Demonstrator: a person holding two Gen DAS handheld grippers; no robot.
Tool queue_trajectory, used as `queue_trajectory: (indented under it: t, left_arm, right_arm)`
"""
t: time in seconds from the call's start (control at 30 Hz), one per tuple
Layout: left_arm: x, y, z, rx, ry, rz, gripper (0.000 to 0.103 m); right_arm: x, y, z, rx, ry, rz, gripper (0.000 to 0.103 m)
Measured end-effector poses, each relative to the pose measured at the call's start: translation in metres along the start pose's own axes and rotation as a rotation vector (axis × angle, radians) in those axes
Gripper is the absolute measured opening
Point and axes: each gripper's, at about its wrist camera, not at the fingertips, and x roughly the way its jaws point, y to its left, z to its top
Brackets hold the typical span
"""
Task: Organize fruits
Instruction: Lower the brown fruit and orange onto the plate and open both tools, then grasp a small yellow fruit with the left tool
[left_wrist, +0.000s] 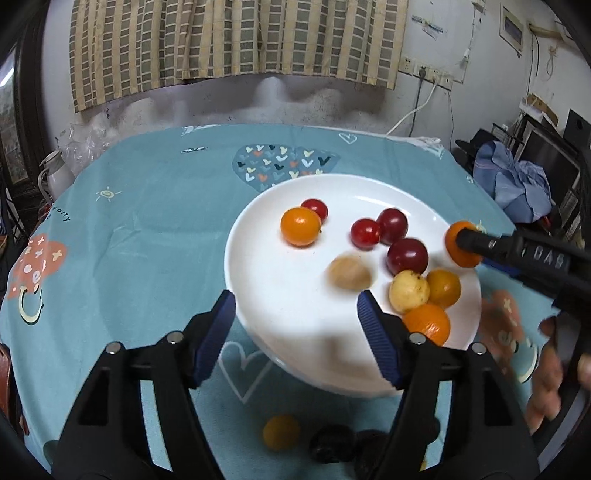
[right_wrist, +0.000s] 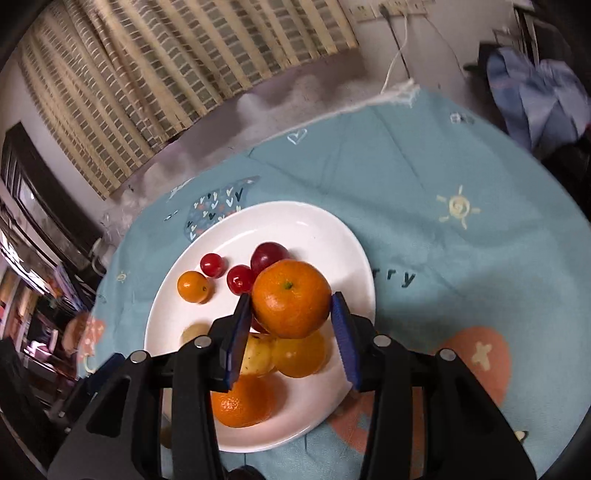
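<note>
A white plate (left_wrist: 266, 266) on the teal tablecloth holds several small fruits: red cherry tomatoes (left_wrist: 365, 233), dark plums (left_wrist: 407, 254), small oranges (left_wrist: 300, 226) and a yellow fruit (left_wrist: 409, 290). My left gripper (left_wrist: 295, 299) hangs open over the plate's near rim with nothing between its pads. Just beyond it a beige fruit (left_wrist: 349, 273) lies blurred on the plate. My right gripper (right_wrist: 291, 299) is shut on a mandarin (right_wrist: 291, 291), held above the plate (right_wrist: 314, 229). In the left wrist view that gripper (left_wrist: 463, 242) holds the mandarin (left_wrist: 466, 261) over the plate's right rim.
A yellow fruit (left_wrist: 280, 432) and dark plums (left_wrist: 332, 443) lie on the cloth near the table's front edge. A hand (left_wrist: 554, 369) grips the right tool. A white jug (left_wrist: 55, 173) stands at the far left; blue clothing (left_wrist: 513, 181) is heaped beyond the right edge.
</note>
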Motion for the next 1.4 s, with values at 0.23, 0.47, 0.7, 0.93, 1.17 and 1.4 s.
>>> queue_trajectory:
  t: [0.23, 0.47, 0.7, 0.93, 1.17, 1.4]
  left_arm:
    - [-0.025, 0.025, -0.014, -0.033, -0.011, 0.039, 0.077]
    - [-0.052, 0.048, -0.06, -0.046, 0.025, 0.055, 0.081]
    - [-0.043, 0.043, -0.08, -0.023, 0.065, 0.074, 0.081]
    - [-0.022, 0.046, -0.073, -0.087, 0.142, -0.028, 0.079]
    - [-0.009, 0.042, -0.069, -0.126, 0.183, -0.073, 0.064]
    - [0.001, 0.03, -0.069, -0.093, 0.209, -0.059, 0.046]
  right_arm:
    - [-0.064, 0.022, -0.007, -0.072, -0.163, 0.019, 0.078]
    - [-0.129, 0.055, -0.046, -0.192, -0.174, 0.107, 0.09]
    - [-0.12, 0.018, -0.091, -0.139, -0.102, 0.101, 0.09]
    - [-0.113, 0.021, -0.092, -0.145, -0.071, 0.089, 0.09]
    - [-0.105, 0.018, -0.093, -0.134, -0.038, 0.074, 0.09]
    - [-0.106, 0.014, -0.091, -0.113, -0.038, 0.076, 0.09]
